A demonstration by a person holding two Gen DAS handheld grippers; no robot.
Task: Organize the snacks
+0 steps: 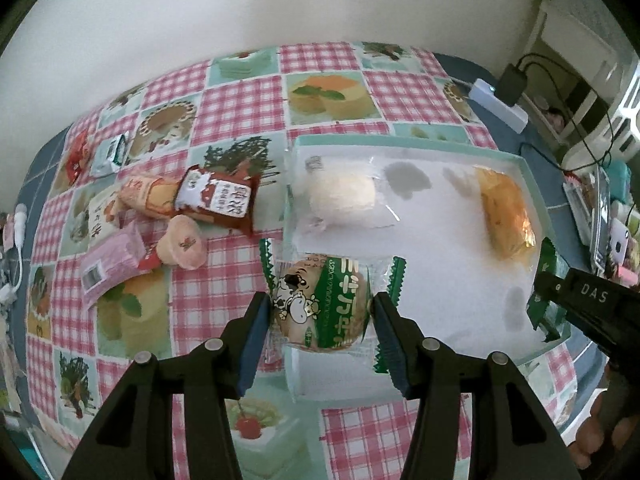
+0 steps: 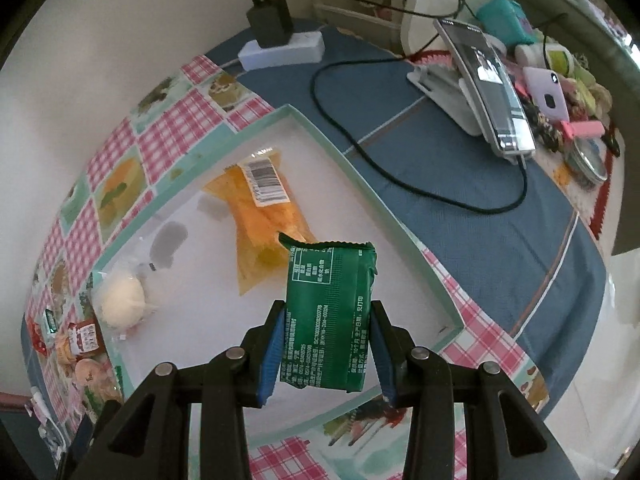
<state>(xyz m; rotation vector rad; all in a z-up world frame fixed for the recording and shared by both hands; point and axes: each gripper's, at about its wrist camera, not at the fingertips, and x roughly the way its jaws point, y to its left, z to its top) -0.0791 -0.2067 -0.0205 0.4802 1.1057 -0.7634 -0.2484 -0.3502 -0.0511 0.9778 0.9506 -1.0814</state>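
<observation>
On the table, a patchwork cloth (image 1: 240, 108) of pink check and cake prints covers most of the top; blue cloth (image 2: 460, 208) shows at the far edge. Shallow white tray (image 1: 448, 248) with a mint rim sits on the patchwork — it holds a pale round bun in clear wrap (image 1: 340, 196) at one end and an orange-yellow packet (image 1: 506, 216) at the other, well apart. Heap of loose snacks (image 1: 168, 216) lies beside the tray on the cloth: brown sachet, pink packet, peach cup, others.

Left gripper (image 1: 322, 308): jaws clamped on a round bread pack (image 1: 320, 304) with green label and cartoon cow, held over the tray's near rim. Right gripper (image 2: 326, 342): jaws clamped on a green foil snack bar (image 2: 330, 316), upright, printed back facing the camera, above the tray's near corner.

Beyond the tray on blue cloth — white power strip (image 2: 280, 50) with black charger, black cable, phone on a stand (image 2: 486, 84).
</observation>
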